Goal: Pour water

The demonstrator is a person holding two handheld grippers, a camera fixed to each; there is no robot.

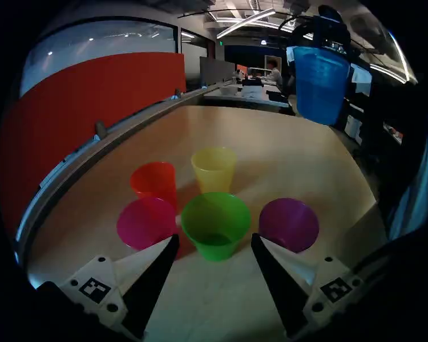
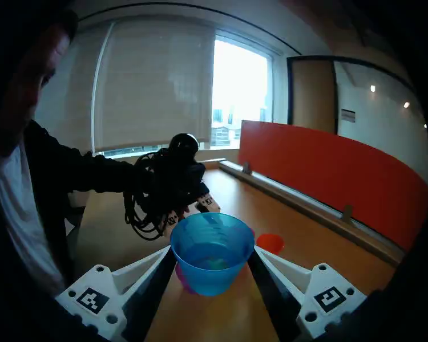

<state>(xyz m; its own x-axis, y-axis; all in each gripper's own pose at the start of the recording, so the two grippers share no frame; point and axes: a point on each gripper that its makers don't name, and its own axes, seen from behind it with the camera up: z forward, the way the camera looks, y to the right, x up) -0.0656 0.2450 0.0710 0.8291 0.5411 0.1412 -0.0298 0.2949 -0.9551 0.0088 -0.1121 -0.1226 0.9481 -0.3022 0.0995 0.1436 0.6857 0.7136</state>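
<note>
The left claw (image 1: 214, 236) hangs low over the wooden surface (image 1: 282, 142), level and pointing along its length. Its two fingers are spread wide and touch nothing.

Five cups stand upright in a close cluster towards the end of the surface nearest this claw. The green cup (image 1: 215, 223) is at the front, in line with the gap between the fingertips. The pink cup (image 1: 146, 222) is just beside it on one side, and the purple cup (image 1: 289, 223) is a little apart on the other. The orange cup (image 1: 154, 181) and yellow cup (image 1: 214, 168) stand behind. A red partition (image 1: 94, 108) runs along the long edge next to the orange and pink cups.

The right claw (image 2: 212, 251) is raised well above the surface, towards the edge opposite the partition. It pinches the blue cup (image 2: 212, 273) between both fingers, just under the rim. In the left gripper view the blue cup is roughly upright and in the air (not resting on anything). Its lower part looks darker, as if it holds liquid, but the level cannot be told.

In the right gripper view the left claw appears beyond the blue cup. A hand (image 2: 165, 182) holds it amid looped cable, and the dark sleeve (image 2: 83, 171) is stretched forward over the surface.
</note>
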